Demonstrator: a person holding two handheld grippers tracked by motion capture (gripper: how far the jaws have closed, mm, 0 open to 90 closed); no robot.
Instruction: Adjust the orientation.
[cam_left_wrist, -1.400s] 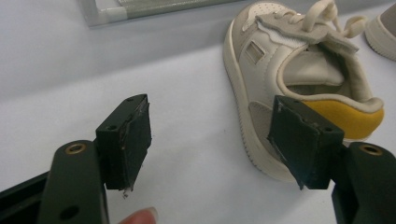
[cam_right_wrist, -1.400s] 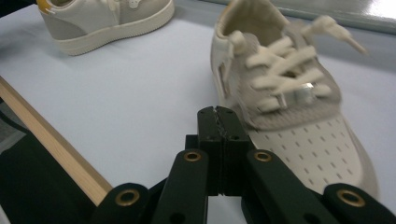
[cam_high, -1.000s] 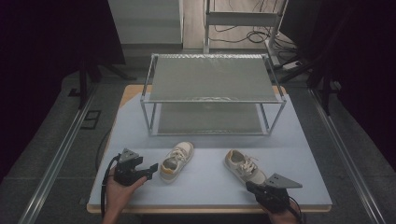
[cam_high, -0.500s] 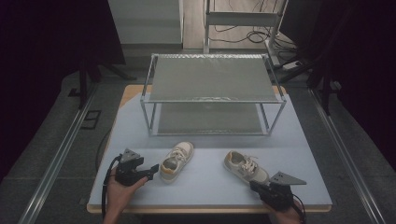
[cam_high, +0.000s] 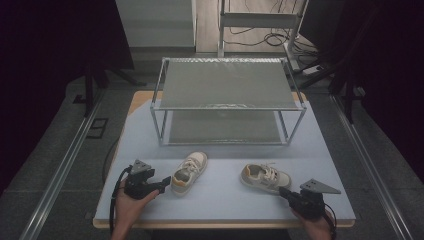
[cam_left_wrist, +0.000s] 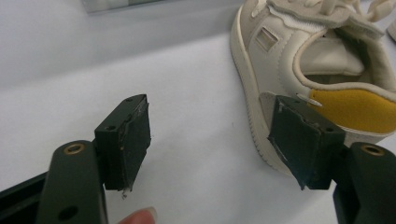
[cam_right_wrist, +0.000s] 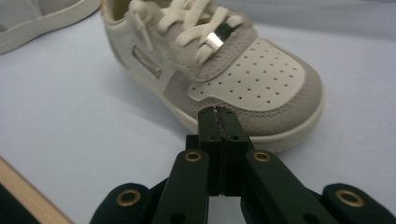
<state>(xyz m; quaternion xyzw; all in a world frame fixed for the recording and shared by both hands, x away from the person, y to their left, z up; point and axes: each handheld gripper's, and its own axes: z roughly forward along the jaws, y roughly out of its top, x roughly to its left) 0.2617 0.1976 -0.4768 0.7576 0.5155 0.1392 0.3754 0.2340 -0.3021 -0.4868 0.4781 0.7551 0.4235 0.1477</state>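
Two small cream-and-grey sneakers lie on the pale table (cam_high: 225, 202). The left shoe (cam_high: 190, 171) has a yellow heel lining (cam_left_wrist: 359, 107) and points toward the rack. My left gripper (cam_high: 163, 183) sits just left of its heel, open, nothing between the pads. In the left gripper view the left gripper (cam_left_wrist: 215, 140) has its right pad (cam_left_wrist: 303, 140) close against the shoe's (cam_left_wrist: 299, 51) heel side. The right shoe (cam_high: 265, 177) lies with its toe (cam_right_wrist: 261, 79) toward my right gripper (cam_high: 283, 192). The right gripper (cam_right_wrist: 218, 119) is shut and empty, its tips just short of the toe.
A two-shelf metal rack (cam_high: 227, 92) stands across the back half of the table. The wooden front edge (cam_right_wrist: 28, 186) of the table is close behind the right gripper. Dark floor and rails flank the table.
The right gripper has slid a little to the right along the front edge, away from the shoe's middle toward its toe. The left gripper and both shoes have stayed put.
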